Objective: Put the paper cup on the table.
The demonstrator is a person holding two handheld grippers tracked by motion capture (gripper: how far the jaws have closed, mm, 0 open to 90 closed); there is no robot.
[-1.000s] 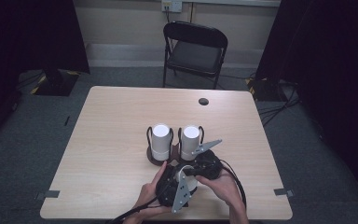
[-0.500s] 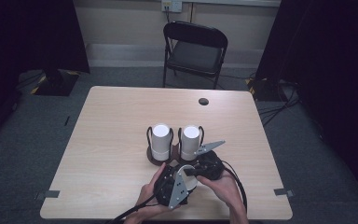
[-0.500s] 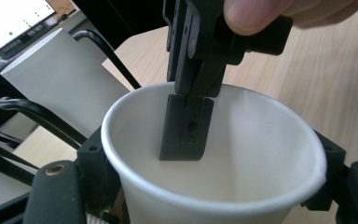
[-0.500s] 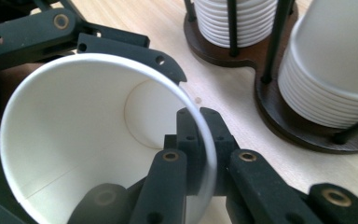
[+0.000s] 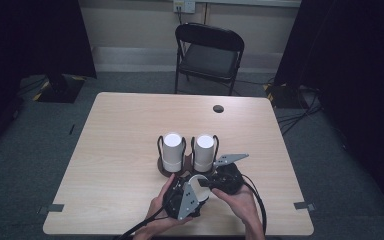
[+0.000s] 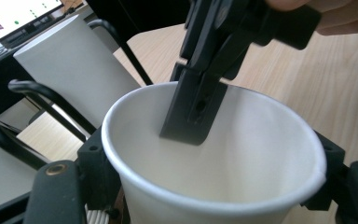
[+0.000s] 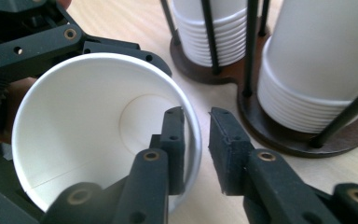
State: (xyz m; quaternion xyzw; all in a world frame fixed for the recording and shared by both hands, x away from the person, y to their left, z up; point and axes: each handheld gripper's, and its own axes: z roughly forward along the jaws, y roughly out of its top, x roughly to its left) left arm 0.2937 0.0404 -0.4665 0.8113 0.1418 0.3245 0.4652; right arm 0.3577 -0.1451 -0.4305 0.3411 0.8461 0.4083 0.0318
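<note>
A white paper cup [image 5: 196, 183] is held near the table's front edge, tipped on its side. My left gripper [image 6: 212, 158] is shut on the cup [image 6: 223, 154], one jaw on each side of its wall. My right gripper [image 7: 198, 135] straddles the rim of the cup [image 7: 84, 135], with one jaw inside against the wall and the other outside, a small gap away. In the left gripper view, that inner jaw of the right gripper [image 6: 193, 107] reaches down into the cup. In the high view, my right gripper [image 5: 203, 183] meets my left gripper [image 5: 194, 192] at the cup.
Just beyond the grippers, two stacks of white cups [image 5: 173, 149] [image 5: 204, 150] stand in wire holders on a dark base [image 7: 279, 135]. The wooden table [image 5: 125, 125] has a cable hole [image 5: 218, 108] at the back. A black folding chair [image 5: 210, 55] stands behind it.
The left gripper and its cup have shifted slightly to the left. The right gripper has stayed at the cup's rim.
</note>
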